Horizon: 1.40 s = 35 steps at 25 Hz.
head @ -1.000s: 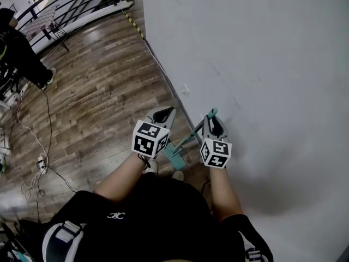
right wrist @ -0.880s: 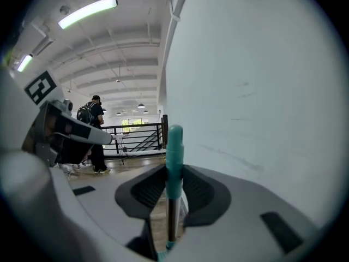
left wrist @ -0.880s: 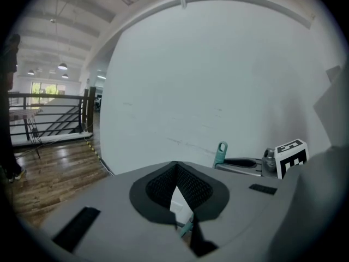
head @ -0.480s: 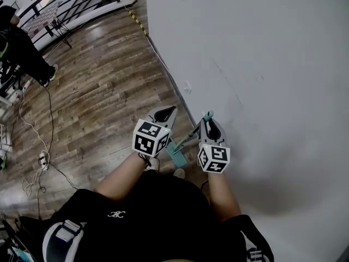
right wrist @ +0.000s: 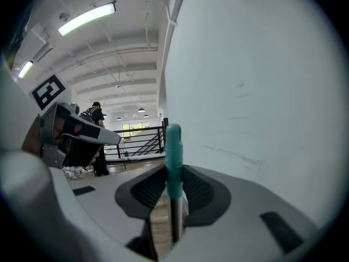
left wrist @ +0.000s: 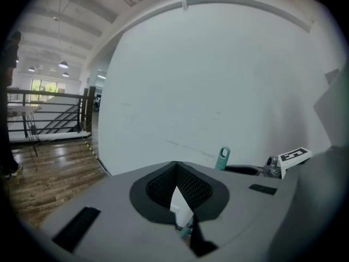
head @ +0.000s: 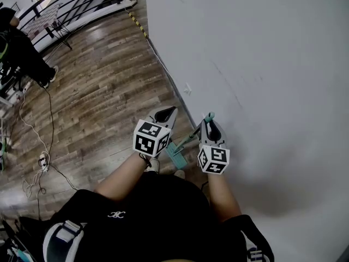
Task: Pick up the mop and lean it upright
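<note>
The mop stands nearly upright beside the white wall point(head: 262, 64). Its flat teal head point(head: 175, 154) rests on the wood floor at the wall's foot, and its thin handle rises to a teal grip end point(head: 210, 115). My right gripper point(head: 210, 123) is shut on the handle just below that grip. In the right gripper view the mop handle point(right wrist: 173, 162) sticks up between the pads of the right gripper point(right wrist: 173, 189). My left gripper point(head: 168, 112) hovers to the left of the mop, shut and holding nothing. From the left gripper point(left wrist: 175, 165) the mop's grip end point(left wrist: 222, 158) shows off to the right.
The wall runs along the right, with a socket point(head: 187, 89) low on it. Cables and a power strip point(head: 39, 162) lie on the wood floor at the left. A person in black point(head: 19, 48) stands at the far left by a black railing point(head: 82, 1).
</note>
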Available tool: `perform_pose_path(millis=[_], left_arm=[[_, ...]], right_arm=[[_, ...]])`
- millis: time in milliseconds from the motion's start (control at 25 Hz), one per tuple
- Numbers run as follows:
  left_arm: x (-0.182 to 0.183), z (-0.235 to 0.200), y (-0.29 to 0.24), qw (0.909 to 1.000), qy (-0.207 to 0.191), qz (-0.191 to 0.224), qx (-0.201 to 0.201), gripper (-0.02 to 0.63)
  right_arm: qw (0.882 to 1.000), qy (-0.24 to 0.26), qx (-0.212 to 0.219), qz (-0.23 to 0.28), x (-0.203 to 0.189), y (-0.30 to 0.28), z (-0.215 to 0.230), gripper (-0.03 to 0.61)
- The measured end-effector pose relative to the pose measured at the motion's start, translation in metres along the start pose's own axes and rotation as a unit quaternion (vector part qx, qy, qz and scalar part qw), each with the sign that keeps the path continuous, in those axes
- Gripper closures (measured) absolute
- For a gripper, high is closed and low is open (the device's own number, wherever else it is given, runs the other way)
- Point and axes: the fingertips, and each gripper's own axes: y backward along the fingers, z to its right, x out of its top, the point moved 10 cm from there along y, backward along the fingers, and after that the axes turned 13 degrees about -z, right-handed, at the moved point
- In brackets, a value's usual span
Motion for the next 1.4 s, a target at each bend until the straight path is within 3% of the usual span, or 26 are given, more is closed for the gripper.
perform_pose_path(millis=[360, 720, 880, 920, 960, 1000, 1160, 1200, 1240, 1280, 1400], left_arm=[[-0.006, 0.003, 0.004, 1.0000, 0.008, 0.004, -0.004, 0.615], [-0.009, 0.000, 0.008, 0.9999, 0.012, 0.008, -0.001, 0.615], [-0.006, 0.004, 0.012, 0.9996, 0.019, 0.014, -0.014, 0.615], [-0.004, 0.005, 0.013, 0.9995, 0.021, 0.016, -0.017, 0.615], [-0.002, 0.006, 0.013, 0.9995, 0.020, 0.018, -0.019, 0.615], [0.000, 0.007, 0.014, 0.9996, 0.015, 0.018, -0.018, 0.615], [0.005, 0.009, 0.013, 0.9998, -0.009, 0.012, -0.016, 0.615], [0.005, 0.011, 0.010, 0.9997, -0.012, 0.011, -0.018, 0.615], [0.005, 0.013, 0.007, 0.9996, -0.017, 0.010, -0.019, 0.615], [0.006, 0.016, 0.005, 0.9995, -0.024, 0.009, -0.019, 0.615], [0.011, 0.028, 0.000, 0.9985, -0.045, 0.012, -0.029, 0.615]], right_arm=[[0.997, -0.047, -0.068, -0.005, 0.003, -0.023, 0.057, 0.469], [0.981, -0.131, -0.136, -0.051, 0.007, -0.060, 0.123, 0.469], [0.975, -0.154, -0.124, -0.096, 0.000, -0.068, 0.140, 0.469], [0.975, -0.153, -0.114, -0.114, -0.004, -0.070, 0.141, 0.457], [0.975, -0.149, -0.109, -0.127, -0.008, -0.072, 0.140, 0.360], [0.975, -0.143, -0.111, -0.131, -0.013, -0.071, 0.136, 0.321], [0.977, -0.125, -0.143, -0.097, -0.012, -0.051, 0.113, 0.317], [0.978, -0.121, -0.150, -0.084, -0.009, -0.043, 0.107, 0.371], [0.979, -0.113, -0.156, -0.071, -0.005, -0.035, 0.100, 0.516], [0.980, -0.104, -0.156, -0.058, 0.000, -0.026, 0.093, 0.563], [0.986, -0.079, -0.142, -0.026, 0.018, 0.003, 0.071, 0.565]])
